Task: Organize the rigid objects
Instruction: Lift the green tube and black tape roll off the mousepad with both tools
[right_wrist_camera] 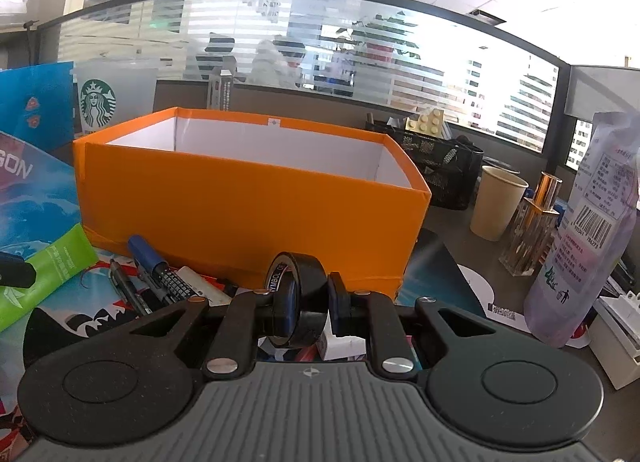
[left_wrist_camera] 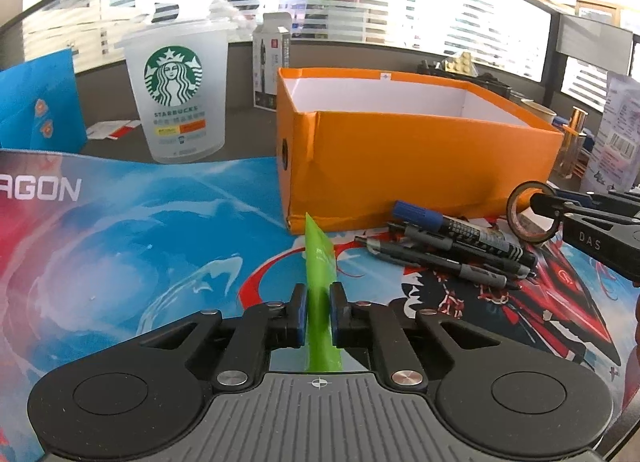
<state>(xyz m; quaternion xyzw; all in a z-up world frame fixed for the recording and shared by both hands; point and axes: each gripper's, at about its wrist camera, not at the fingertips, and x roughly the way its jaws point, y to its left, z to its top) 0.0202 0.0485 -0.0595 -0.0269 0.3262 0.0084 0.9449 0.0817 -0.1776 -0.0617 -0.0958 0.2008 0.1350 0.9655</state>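
Note:
My left gripper [left_wrist_camera: 319, 312] is shut on a flat green tube [left_wrist_camera: 319, 262], held edge-up above the printed mat [left_wrist_camera: 160, 242]. The same green tube [right_wrist_camera: 48, 274] lies at the left edge of the right wrist view. My right gripper [right_wrist_camera: 313, 302] is shut on a black tape roll [right_wrist_camera: 298, 298], and that tape roll [left_wrist_camera: 530, 216] also appears at the right of the left wrist view. An open orange box [left_wrist_camera: 420, 166] with a white inside stands just beyond both grippers; the orange box [right_wrist_camera: 248, 202] shows nothing inside. Several pens and a blue-capped marker [left_wrist_camera: 444, 242] lie at its foot.
A frosted Starbucks cup [left_wrist_camera: 176, 94] and a blue bag [left_wrist_camera: 38, 106] stand at the back left, with a small carton [left_wrist_camera: 272, 66] behind the box. Right of the box are a paper cup [right_wrist_camera: 498, 202], a glass bottle [right_wrist_camera: 534, 226], a plastic pouch [right_wrist_camera: 588, 222] and a black mesh organiser [right_wrist_camera: 436, 162].

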